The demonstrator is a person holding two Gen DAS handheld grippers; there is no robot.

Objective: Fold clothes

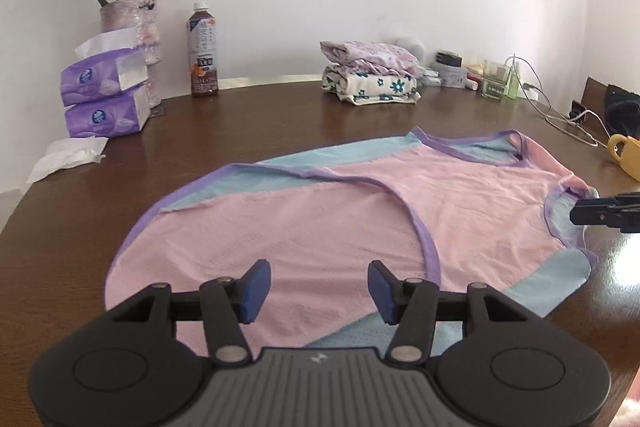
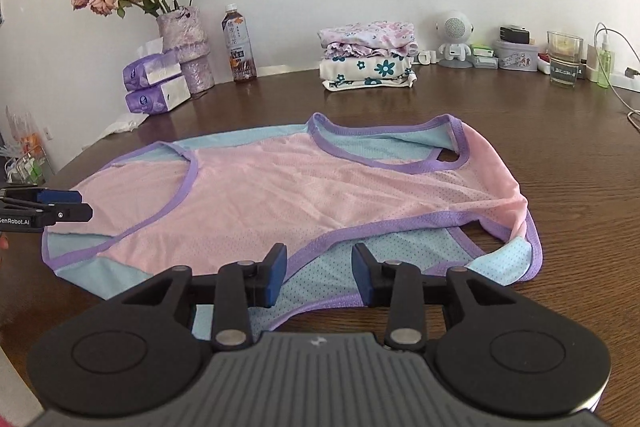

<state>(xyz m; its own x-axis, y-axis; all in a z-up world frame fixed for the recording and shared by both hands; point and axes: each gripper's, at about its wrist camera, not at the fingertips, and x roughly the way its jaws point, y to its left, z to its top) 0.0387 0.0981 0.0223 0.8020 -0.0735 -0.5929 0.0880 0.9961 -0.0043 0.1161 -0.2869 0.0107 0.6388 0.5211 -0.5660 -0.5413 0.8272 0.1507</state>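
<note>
Dark wood table [image 2: 520,131] against a white wall, back edge cluttered: vase of roses [image 2: 186,47], tea bottle [image 2: 239,45], tissue packs [image 2: 158,85], a stack of folded clothes [image 2: 366,57], a glass [image 2: 564,57] and cables on the right. The pink mesh tank top [image 2: 280,195] with purple trim and blue panels lies spread flat mid-table, partly doubled over itself already. Left gripper [image 1: 318,287] is released, jaws wide apart, hovering above the pink panel at the top's left end, gripping nothing. Right gripper [image 2: 318,275] also released, jaws apart over the near purple-trimmed armhole edge, empty as far as I can tell. Risks: the mesh is thin and layered, so a pinch here likely catches one layer only, or both when only one is wanted, and the fold skews. The strap loops at the right end look free to flop and bunch. Uneven lift between the two sides would drag the whole top across the slick table. Mug [image 1: 624,155] and cables sit close to the right end; a wide swing could snag them.
</note>
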